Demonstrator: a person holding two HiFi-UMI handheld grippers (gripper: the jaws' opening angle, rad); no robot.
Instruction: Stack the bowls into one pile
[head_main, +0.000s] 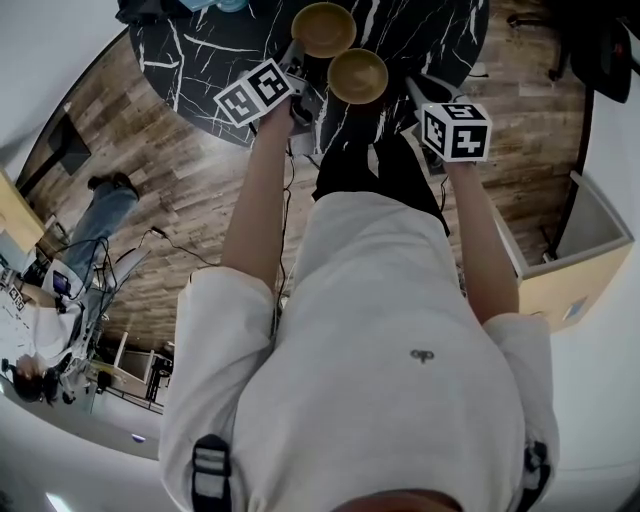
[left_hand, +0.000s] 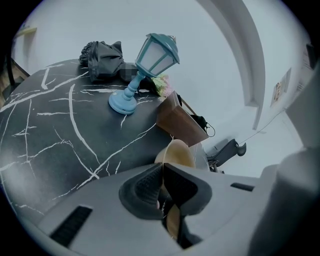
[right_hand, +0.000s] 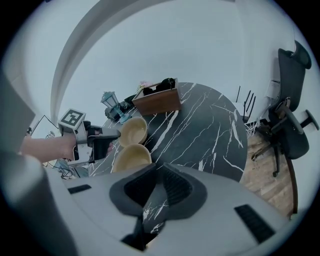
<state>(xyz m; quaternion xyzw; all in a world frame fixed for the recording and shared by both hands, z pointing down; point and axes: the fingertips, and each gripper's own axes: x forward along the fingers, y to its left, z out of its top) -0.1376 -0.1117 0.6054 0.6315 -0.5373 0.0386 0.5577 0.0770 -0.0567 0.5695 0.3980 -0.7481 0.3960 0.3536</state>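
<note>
Your left gripper (left_hand: 162, 181) has its fingers (left_hand: 145, 190) closed on the rim of the far bowl (left_hand: 176, 152). The rim runs edge-on between the two pads, and the rest of the tan bowl stands out just past the fingertips. Ahead of those fingers and to their left lies the black marbled surface (left_hand: 55, 135). A blue lamp (left_hand: 150, 70) stands well beyond them, a dark bag (left_hand: 102, 60) lies behind the lamp, and a brown box (left_hand: 179, 122) sits just behind the held bowl.

From above, the near bowl (head_main: 357, 75) rests on the surface just beside the far one. It lies to the right of your left fingers and to the left of your right ones, and neither pair touches it.

Your right gripper (right_hand: 156, 186) hangs over the surface with its fingers a little apart and nothing in them; only the marbled top shows through the narrow gap. In its view the near bowl sits just ahead of the fingertips and to their left, with the far bowl behind it at the tips of the left gripper. An office chair (right_hand: 292, 120) stands on the floor far off to the right.
</note>
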